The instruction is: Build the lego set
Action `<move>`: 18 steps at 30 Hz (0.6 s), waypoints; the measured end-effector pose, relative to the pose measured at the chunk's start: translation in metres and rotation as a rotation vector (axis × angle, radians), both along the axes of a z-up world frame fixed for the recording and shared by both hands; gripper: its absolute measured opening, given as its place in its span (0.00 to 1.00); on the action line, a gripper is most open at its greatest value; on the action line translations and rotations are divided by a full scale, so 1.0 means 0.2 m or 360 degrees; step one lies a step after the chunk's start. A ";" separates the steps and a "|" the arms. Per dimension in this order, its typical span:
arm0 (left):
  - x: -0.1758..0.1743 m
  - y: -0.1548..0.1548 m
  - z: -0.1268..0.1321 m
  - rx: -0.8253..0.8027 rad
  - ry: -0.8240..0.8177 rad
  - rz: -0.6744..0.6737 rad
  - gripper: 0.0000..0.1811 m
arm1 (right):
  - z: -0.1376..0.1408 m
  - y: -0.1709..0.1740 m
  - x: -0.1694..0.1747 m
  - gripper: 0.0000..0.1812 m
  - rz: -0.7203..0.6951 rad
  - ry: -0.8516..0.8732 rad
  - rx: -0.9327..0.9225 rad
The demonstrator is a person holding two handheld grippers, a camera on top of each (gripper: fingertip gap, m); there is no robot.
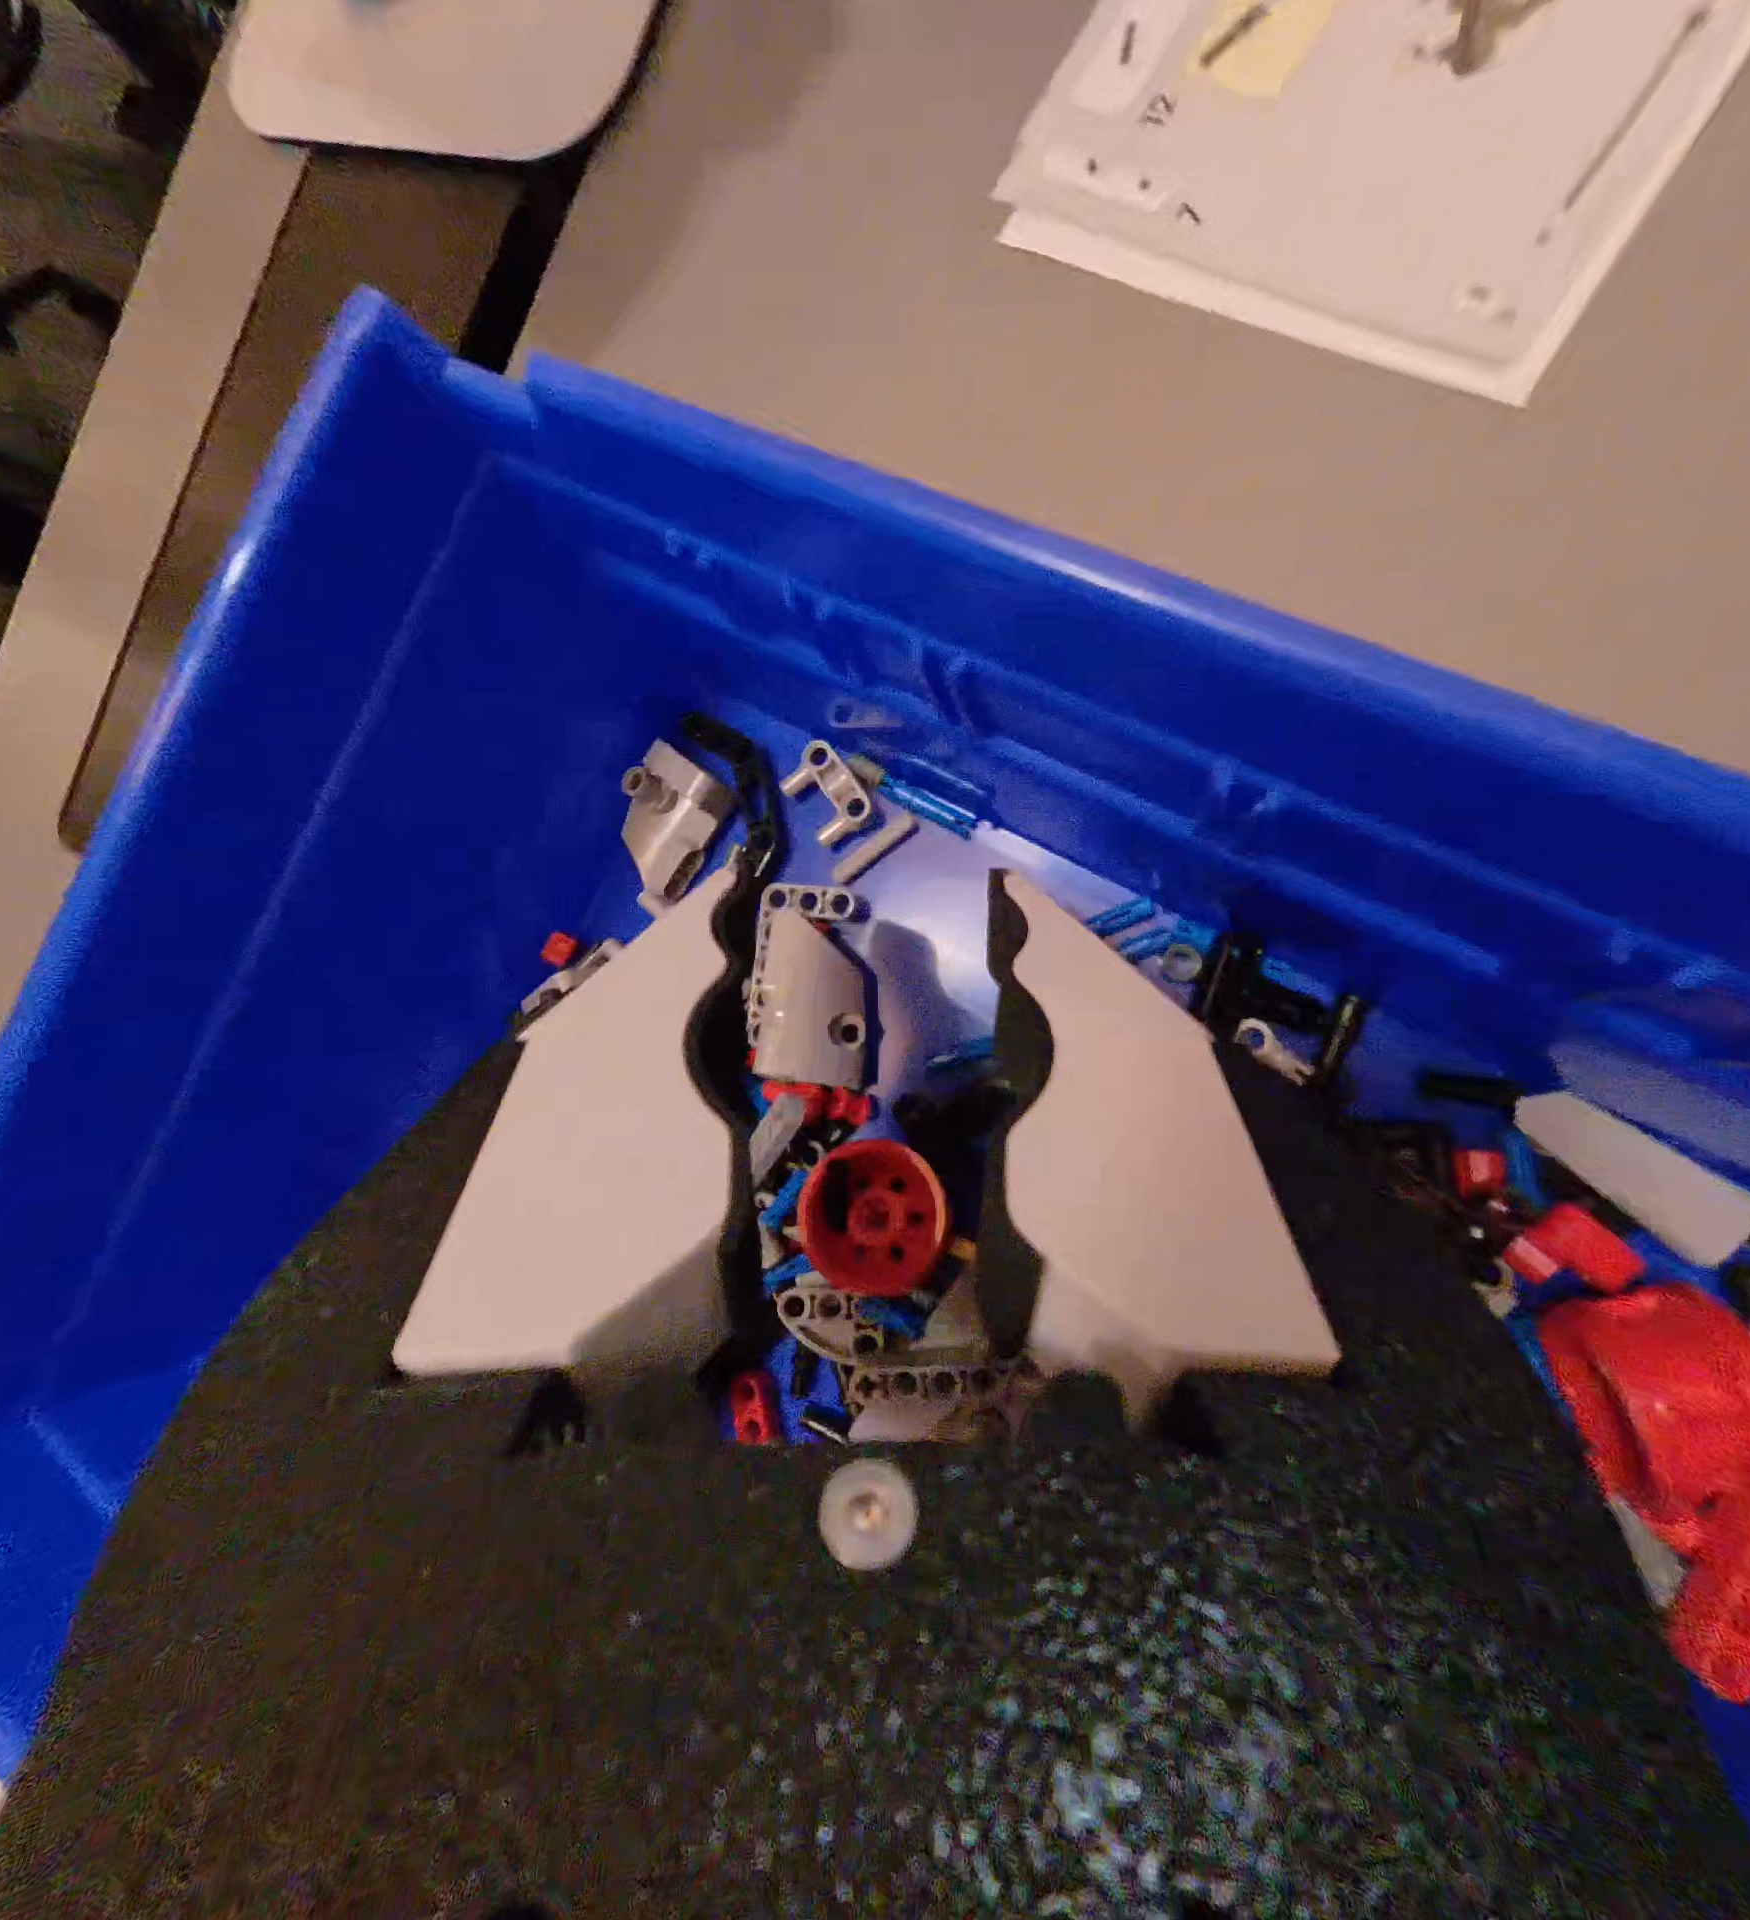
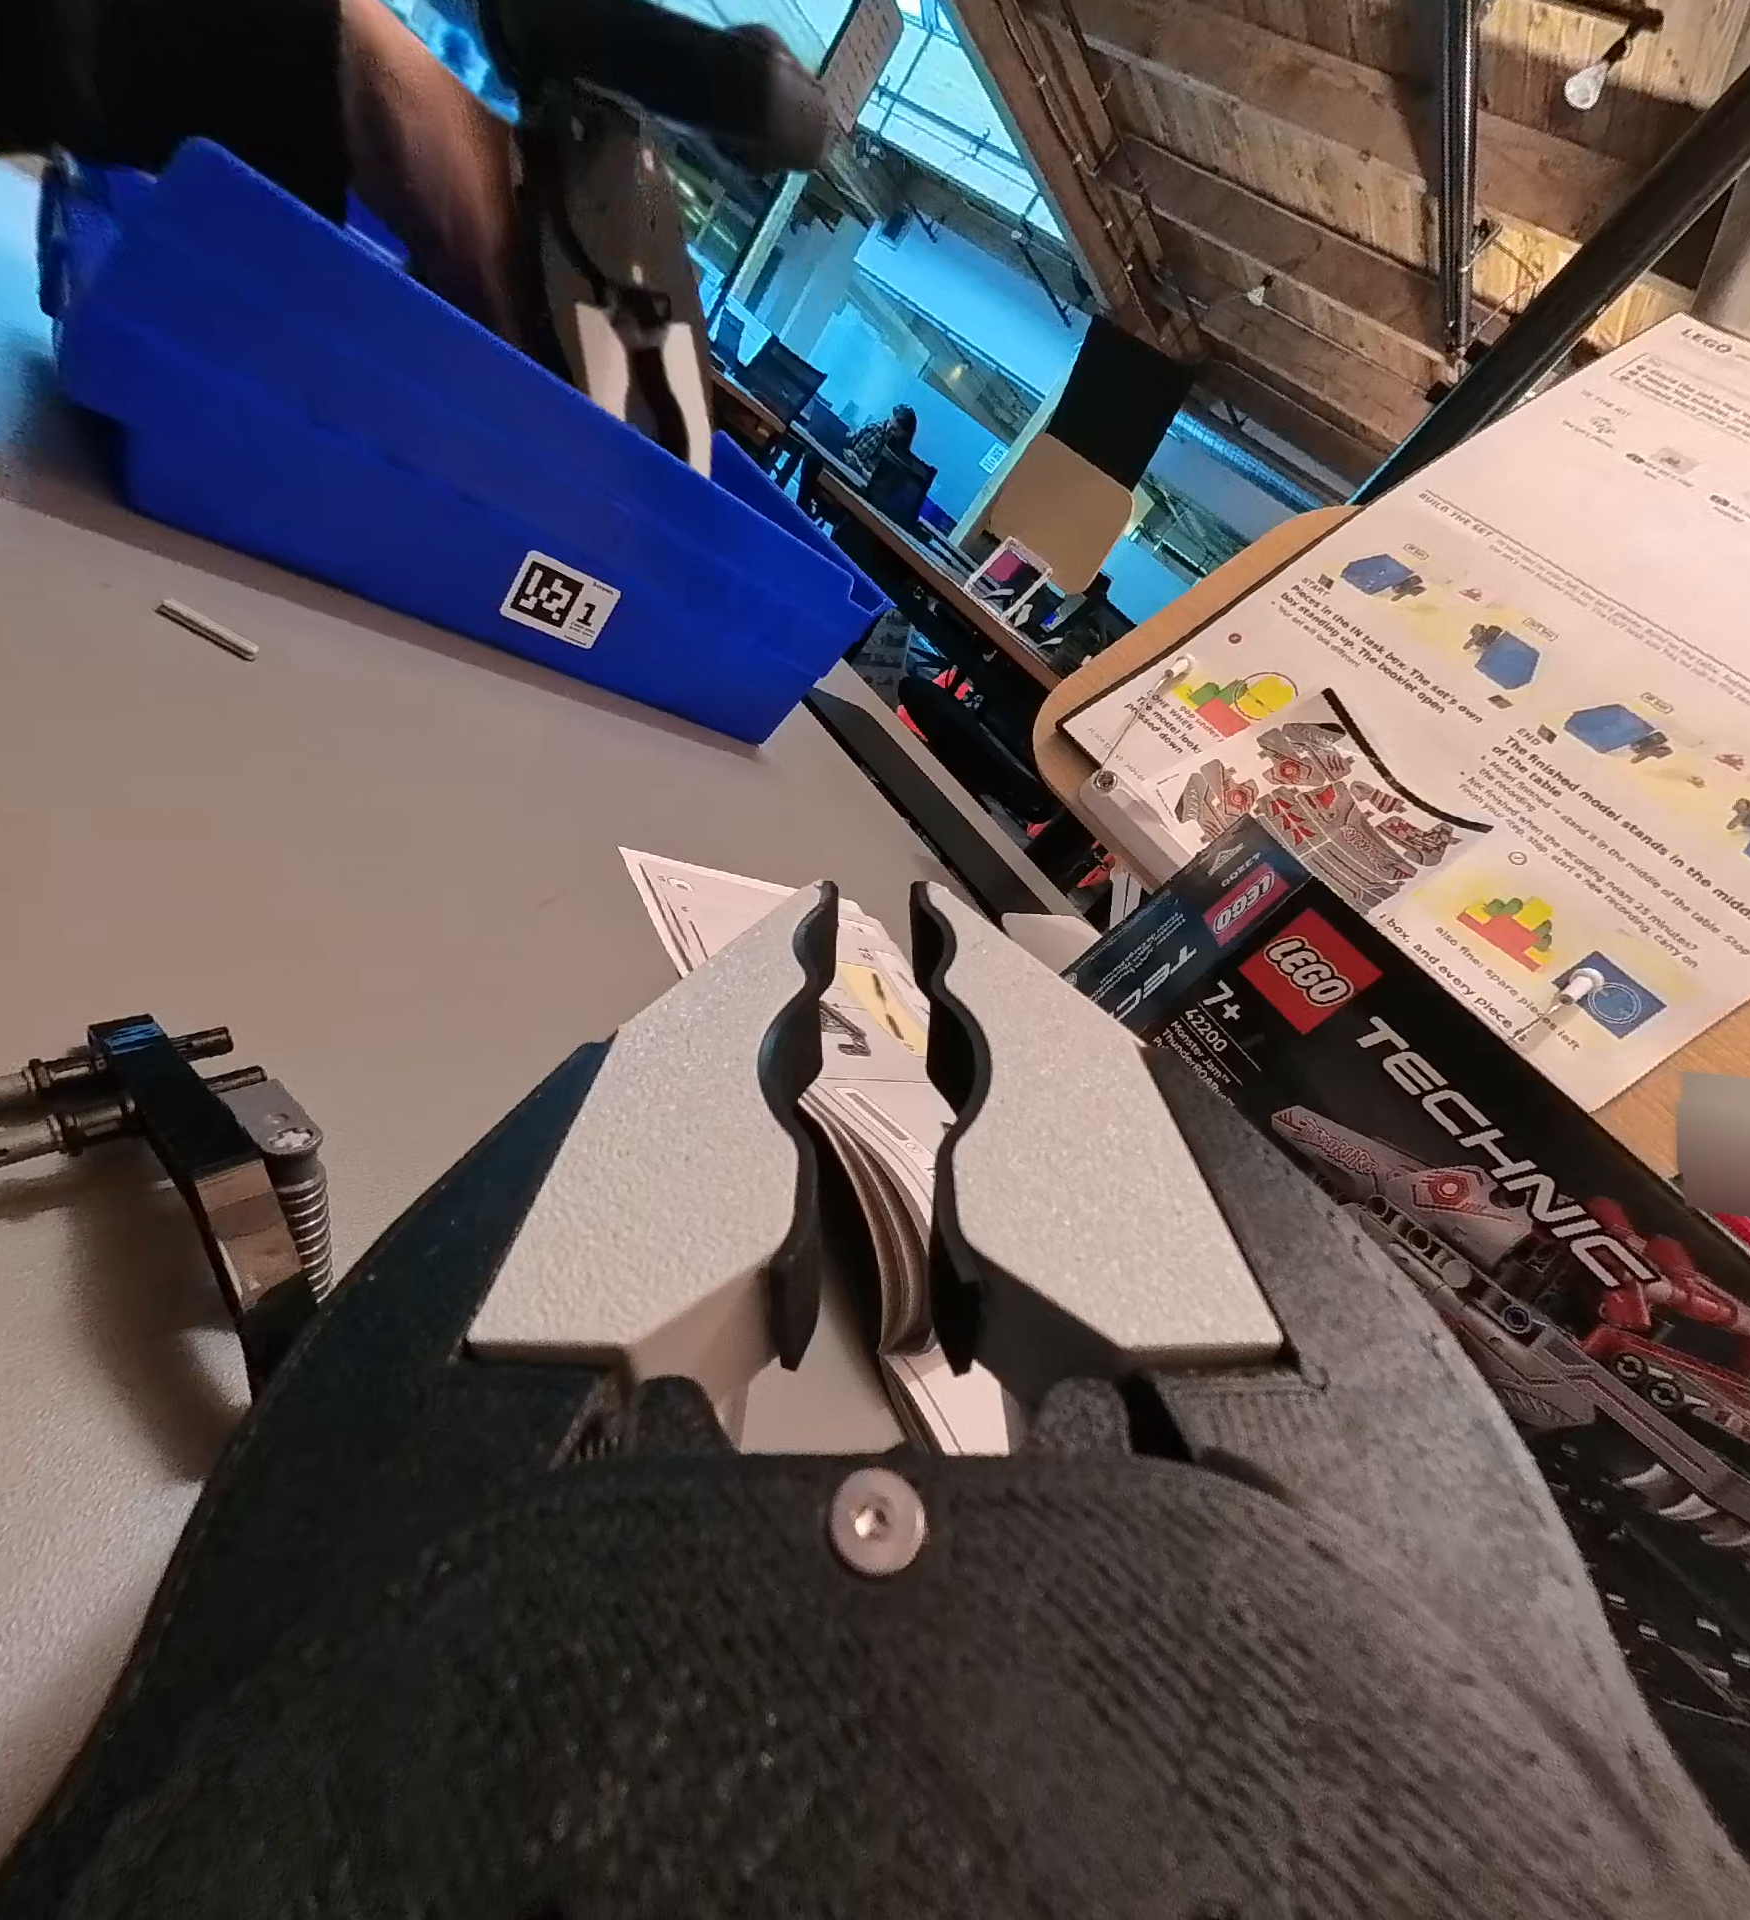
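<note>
- Lego pieces (image 1: 829,1049) are lying in a pile inside my blue bin (image 1: 351,790), which is sitting on the grey table (image 1: 1110,436).
- I am holding my left gripper (image 1: 866,883) down inside the blue bin, spread wide and holding nothing, with a red wheel (image 1: 873,1216) and a grey curved piece (image 1: 809,1013) showing between its fingers.
- I am keeping my right gripper (image 2: 873,899) low over the table, away from the blue bin (image 2: 351,468), with only a narrow gap and nothing in it.
- A half-built black and grey part (image 2: 196,1132) is lying on the table, on this side of the blue bin.
- The set's box (image 2: 1473,1122) and a paper booklet (image 2: 736,899) are lying past my right gripper.
</note>
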State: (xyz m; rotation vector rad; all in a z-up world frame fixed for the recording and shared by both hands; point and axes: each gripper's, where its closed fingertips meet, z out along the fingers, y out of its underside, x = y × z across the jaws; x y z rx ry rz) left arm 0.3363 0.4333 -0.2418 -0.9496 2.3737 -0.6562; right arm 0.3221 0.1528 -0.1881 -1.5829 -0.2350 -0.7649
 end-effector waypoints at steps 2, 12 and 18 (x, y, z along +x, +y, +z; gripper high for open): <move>-0.02 -0.01 -0.06 0.0118 0.0016 -0.0129 0.23 | 0.00 0.00 0.00 0.06 0.0008 0.0005 -0.0002; 0.05 -0.04 -0.17 0.0166 0.0347 -0.0312 0.21 | 0.01 -0.01 0.01 0.06 0.0002 0.0012 0.0020; 0.07 -0.05 -0.19 0.0071 0.0472 -0.0233 0.14 | 0.02 -0.01 0.01 0.06 0.0012 0.0021 0.0042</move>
